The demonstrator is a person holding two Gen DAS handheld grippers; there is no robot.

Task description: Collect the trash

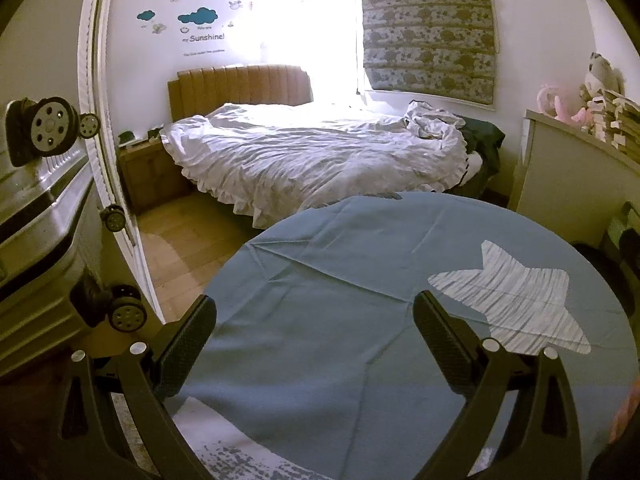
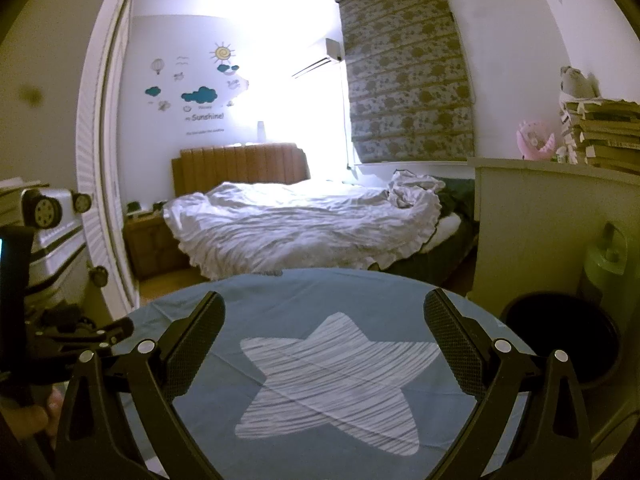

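Note:
My left gripper (image 1: 314, 312) is open and empty above a round table with a blue cloth (image 1: 340, 264) that bears a pale star print (image 1: 516, 300). My right gripper (image 2: 324, 308) is open and empty above the same cloth (image 2: 320, 288), over the star (image 2: 332, 380). A dark round bin (image 2: 560, 332) stands on the floor to the right of the table. No trash shows on the cloth in either view. The left gripper's body (image 2: 60, 336) shows at the left edge of the right wrist view.
A bed with a white rumpled duvet (image 1: 320, 152) lies beyond the table. A silver suitcase (image 1: 36, 184) stands on the left by a white louvred door (image 1: 100, 120). A white cabinet (image 2: 552, 216) with stacked books (image 2: 604, 136) stands on the right. A wooden nightstand (image 1: 148, 168) is beside the bed.

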